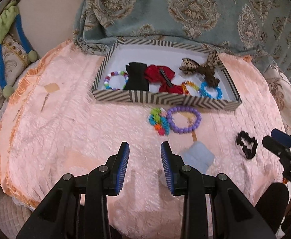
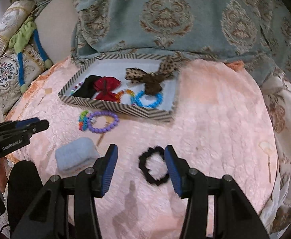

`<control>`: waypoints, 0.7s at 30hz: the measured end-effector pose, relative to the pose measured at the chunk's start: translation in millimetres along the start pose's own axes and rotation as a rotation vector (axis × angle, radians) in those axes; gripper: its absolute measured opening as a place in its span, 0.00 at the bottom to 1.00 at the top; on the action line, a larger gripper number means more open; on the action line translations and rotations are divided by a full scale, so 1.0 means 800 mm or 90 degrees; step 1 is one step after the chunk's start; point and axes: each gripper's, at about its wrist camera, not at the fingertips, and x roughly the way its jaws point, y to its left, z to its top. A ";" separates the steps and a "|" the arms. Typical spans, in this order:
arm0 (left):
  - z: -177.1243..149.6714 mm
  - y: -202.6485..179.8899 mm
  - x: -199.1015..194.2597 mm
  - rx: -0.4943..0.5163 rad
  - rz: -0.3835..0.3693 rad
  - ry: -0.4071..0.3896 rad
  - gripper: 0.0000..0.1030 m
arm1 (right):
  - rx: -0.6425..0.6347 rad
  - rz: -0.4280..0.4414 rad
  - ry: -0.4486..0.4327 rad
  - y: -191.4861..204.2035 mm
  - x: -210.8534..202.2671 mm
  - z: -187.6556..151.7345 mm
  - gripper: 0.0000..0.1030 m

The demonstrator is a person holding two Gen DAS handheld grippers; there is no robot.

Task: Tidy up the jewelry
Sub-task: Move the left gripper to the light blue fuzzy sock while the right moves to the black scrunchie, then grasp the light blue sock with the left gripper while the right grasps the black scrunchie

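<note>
A chevron-striped box (image 1: 161, 99) (image 2: 117, 106) on the pink cloth holds bows and bracelets, among them a red bow (image 1: 161, 75) and a blue bracelet (image 2: 147, 99). In front of it lie a purple bead bracelet (image 1: 184, 119) (image 2: 102, 121) and a multicoloured bracelet (image 1: 158, 121) (image 2: 83, 120). A black scrunchie (image 2: 153, 165) (image 1: 246, 144) lies between my right gripper's fingers, close to the right one. My right gripper (image 2: 141, 149) is open around it. My left gripper (image 1: 145, 146) is open and empty over bare cloth. A light blue fabric piece (image 1: 198, 157) (image 2: 75, 156) lies beside it.
A patterned teal cushion (image 1: 185, 10) rises behind the box. A green and blue fabric item (image 1: 4, 29) lies at the far left on a pale cushion. Small earrings on a card (image 1: 50, 91) lie on the cloth left of the box.
</note>
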 end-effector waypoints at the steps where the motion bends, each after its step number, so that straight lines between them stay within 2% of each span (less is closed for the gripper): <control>1: -0.003 -0.002 0.001 -0.001 -0.005 0.005 0.16 | 0.003 -0.001 0.001 -0.004 0.000 -0.002 0.50; 6: -0.014 -0.009 0.003 0.003 -0.063 0.027 0.17 | 0.006 -0.013 0.015 -0.018 0.003 -0.013 0.54; 9: -0.021 -0.017 0.006 0.007 -0.103 0.044 0.22 | 0.016 -0.025 0.027 -0.031 0.007 -0.022 0.54; 21: -0.031 -0.038 0.026 0.033 -0.124 0.071 0.25 | 0.047 -0.014 0.045 -0.050 0.024 -0.030 0.54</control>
